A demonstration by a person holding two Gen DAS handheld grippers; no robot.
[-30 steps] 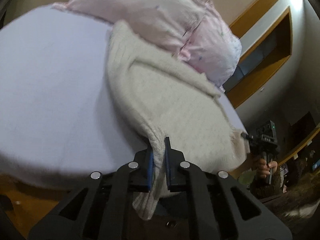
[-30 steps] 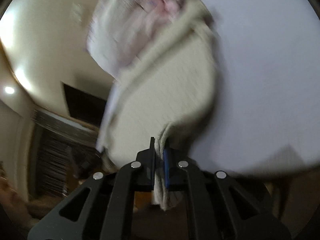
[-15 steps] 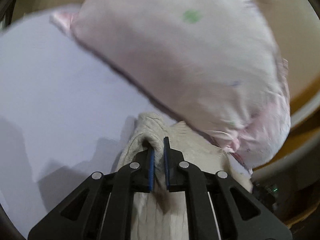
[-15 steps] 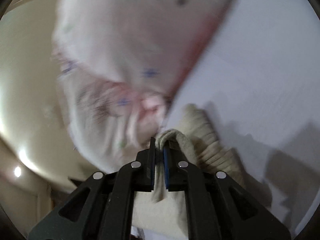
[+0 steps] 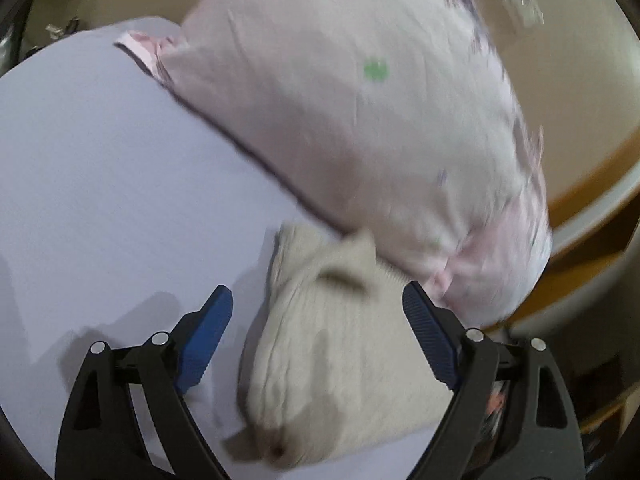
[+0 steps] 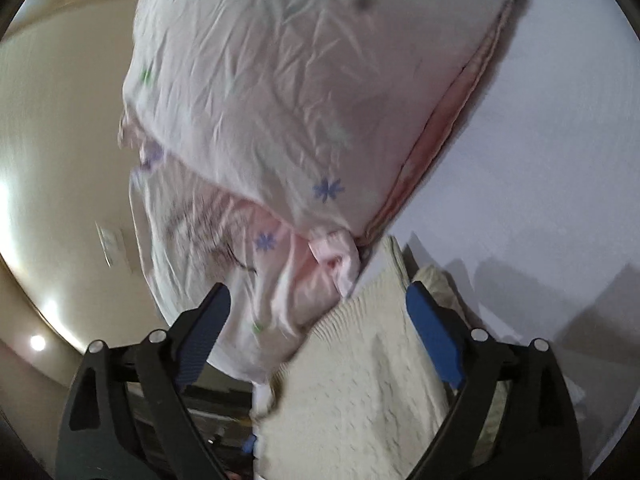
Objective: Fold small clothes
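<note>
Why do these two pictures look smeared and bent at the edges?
Left wrist view: the pink pillow and cream knit garment are motion-blurred, the fisheye curving the lilac sheet. Right wrist view: sharper cloth wrinkles, lamp glare lower left, shadows across the sheet.

A pale lavender sheet [image 5: 100, 184] is covering the bed. Cream walls [image 6: 52, 152] are rising beyond it, orange wooden trim [image 5: 588, 184] is running along the right, and a round lamp [image 6: 37, 343], possibly recessed, is glowing at the near left.

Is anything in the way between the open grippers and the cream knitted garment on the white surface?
Nothing visible blocks either one. The cream knitted garment lies between the open fingers of the left gripper and right gripper. The pink floral pillow only crowds its far edge.
</note>
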